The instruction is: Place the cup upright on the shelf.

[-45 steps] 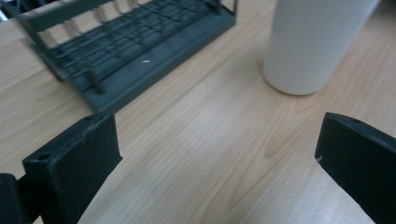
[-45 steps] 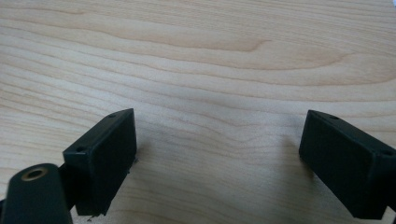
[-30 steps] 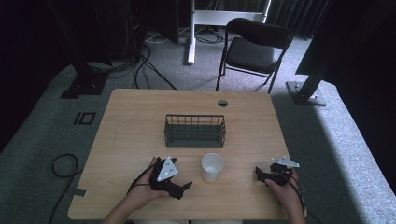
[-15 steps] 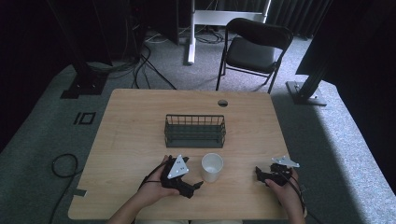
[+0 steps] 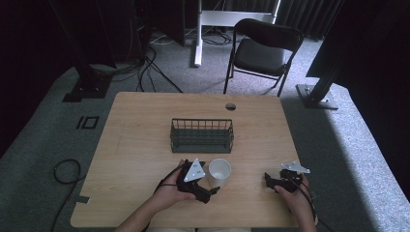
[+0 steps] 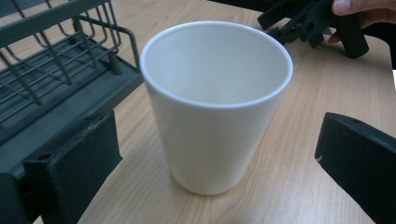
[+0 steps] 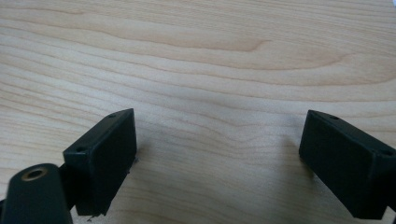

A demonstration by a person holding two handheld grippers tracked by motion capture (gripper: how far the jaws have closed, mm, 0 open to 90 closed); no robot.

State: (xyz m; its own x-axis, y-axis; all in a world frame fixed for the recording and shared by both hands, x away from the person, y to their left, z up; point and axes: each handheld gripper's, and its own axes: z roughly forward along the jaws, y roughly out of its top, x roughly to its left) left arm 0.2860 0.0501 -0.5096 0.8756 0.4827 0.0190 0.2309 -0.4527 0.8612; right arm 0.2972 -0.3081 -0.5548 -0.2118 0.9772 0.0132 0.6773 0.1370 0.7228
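At the near edge of the wooden worktop [image 5: 135, 145], two tools are held by a person's hands. The left tool [image 5: 209, 186] is set just beside a white cup [image 5: 219, 172], with its jaws spread wide apart; in the left gripper view the cup [image 6: 215, 102] is seen upright between the two black pads, and neither pad is seen touching it. The cup is empty. The right tool [image 5: 269, 180] is held low over bare wood at the right, well apart from the cup, and its jaws are likewise spread open, as is shown in the right gripper view, where nothing is clasped between them. Just behind the cup, near the middle of the worktop, a dark wire basket [image 5: 202, 135] is placed; its corner is seen beside the cup in the left gripper view. Farther back, a round hole [image 5: 230, 106] is cut near the far edge. Beyond the worktop, a black folding chair [image 5: 261, 50] is stood on the grey carpet.
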